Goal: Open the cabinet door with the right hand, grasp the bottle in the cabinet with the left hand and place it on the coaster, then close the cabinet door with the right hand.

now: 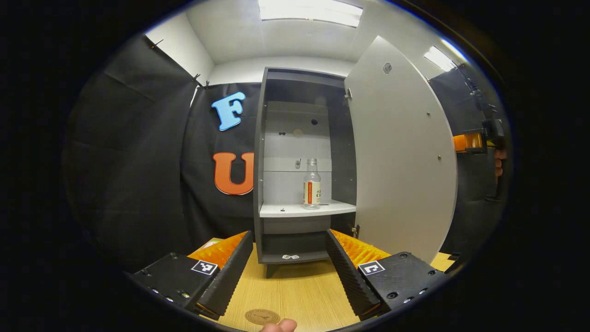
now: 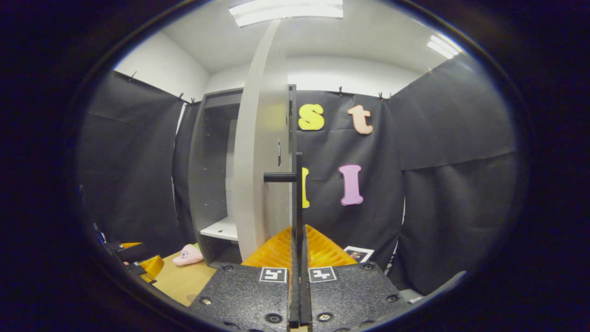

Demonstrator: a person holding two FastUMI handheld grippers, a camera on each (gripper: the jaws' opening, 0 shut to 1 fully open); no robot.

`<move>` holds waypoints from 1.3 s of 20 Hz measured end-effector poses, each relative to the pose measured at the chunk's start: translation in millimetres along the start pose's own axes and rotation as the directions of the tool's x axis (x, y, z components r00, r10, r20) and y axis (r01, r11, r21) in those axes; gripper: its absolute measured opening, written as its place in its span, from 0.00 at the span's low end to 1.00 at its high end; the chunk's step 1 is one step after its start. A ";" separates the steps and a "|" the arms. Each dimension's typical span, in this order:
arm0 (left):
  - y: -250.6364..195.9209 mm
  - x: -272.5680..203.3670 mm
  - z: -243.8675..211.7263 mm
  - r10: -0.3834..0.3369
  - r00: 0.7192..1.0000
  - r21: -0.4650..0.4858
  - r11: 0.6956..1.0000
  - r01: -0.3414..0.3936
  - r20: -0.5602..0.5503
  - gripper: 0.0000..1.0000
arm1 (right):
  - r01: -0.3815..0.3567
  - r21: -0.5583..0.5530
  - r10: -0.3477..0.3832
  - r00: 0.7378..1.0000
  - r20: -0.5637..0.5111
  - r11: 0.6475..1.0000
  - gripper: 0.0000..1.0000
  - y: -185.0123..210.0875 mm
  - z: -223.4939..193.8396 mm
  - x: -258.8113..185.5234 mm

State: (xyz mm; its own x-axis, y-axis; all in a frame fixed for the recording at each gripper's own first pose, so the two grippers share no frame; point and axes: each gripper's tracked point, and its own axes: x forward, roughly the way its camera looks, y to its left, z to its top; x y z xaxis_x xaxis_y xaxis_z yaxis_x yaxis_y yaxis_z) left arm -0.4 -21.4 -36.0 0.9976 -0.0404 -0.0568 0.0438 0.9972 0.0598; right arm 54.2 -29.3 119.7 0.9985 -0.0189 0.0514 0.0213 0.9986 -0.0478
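**Cabinet door standing open, bottle waiting on the shelf**

In the left gripper view, the left gripper (image 1: 289,265) is hovering low over the wooden bench (image 1: 295,295) with its fingers (image 1: 229,272) spread wide apart and gripping nothing. Straight ahead, the grey cabinet (image 1: 260,184) is standing on the bench with its door (image 1: 401,157) swung out to the right. The bottle (image 1: 312,184) is standing upright on the cabinet's white shelf (image 1: 286,211), toward the right side of the compartment, well apart from the gripper. The round coaster (image 1: 262,317) is lying on the bench near the bottom edge, just below the gap between the fingers, and a fingertip (image 1: 279,326) is showing beside it. At the far right, past the door's edge, the other gripper and the hand holding it are showing.

In the right gripper view, the right gripper (image 2: 298,276) is pointing at the door edge-on, its fingers pressed together with no visible gap. The door's dark handle (image 2: 280,177) is jutting out just above them; whether the fingers are pinching it cannot be told. A pink soft toy (image 2: 188,255) is lying on the bench by the cabinet's foot.
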 end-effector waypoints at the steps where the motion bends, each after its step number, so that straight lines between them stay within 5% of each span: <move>1: -2.0 -0.5 -2.4 -0.005 1.000 -0.006 1.000 0.005 -0.005 0.95 | -0.005 0.009 0.005 1.000 0.001 1.000 0.04 -1.0 -0.7 -0.4; 9: -2.1 -2.9 0.1 0.044 0.999 -0.002 0.999 -0.044 0.014 0.95 | 0.027 -0.022 -0.027 1.000 -0.001 0.999 0.04 -30.6 -17.4 -33.4; 17: -22.5 2.7 2.5 0.018 1.000 -0.029 0.999 -0.018 0.008 0.95 | 0.021 -0.005 -0.021 1.000 -0.015 1.000 0.02 -60.0 -43.9 -43.7; 19: -27.9 4.4 7.6 0.017 1.000 -0.016 1.000 -0.017 0.018 0.95 | 0.019 -0.004 -0.019 0.999 -0.033 1.000 0.16 -64.5 -51.9 -39.2; 22: -30.6 8.0 13.0 0.018 0.999 -0.008 1.000 -0.018 0.030 0.95 | 0.042 -0.003 -0.043 0.998 -0.047 0.999 0.51 -73.7 -60.1 -35.4; 26: -38.1 27.2 22.0 0.001 0.999 -0.010 1.000 0.000 0.036 0.95 | 0.037 0.033 -0.035 0.998 -0.055 0.999 0.78 -77.3 -67.2 -30.2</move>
State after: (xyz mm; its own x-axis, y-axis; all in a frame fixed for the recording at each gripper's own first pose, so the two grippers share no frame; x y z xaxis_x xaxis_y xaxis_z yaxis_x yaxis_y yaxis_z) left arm 26.3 -61.9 -17.9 0.9989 -0.0421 -0.0207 0.0431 0.9978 0.0495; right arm 25.8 -109.2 54.8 0.9984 -0.0564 -0.0023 0.0564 0.9983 -0.0132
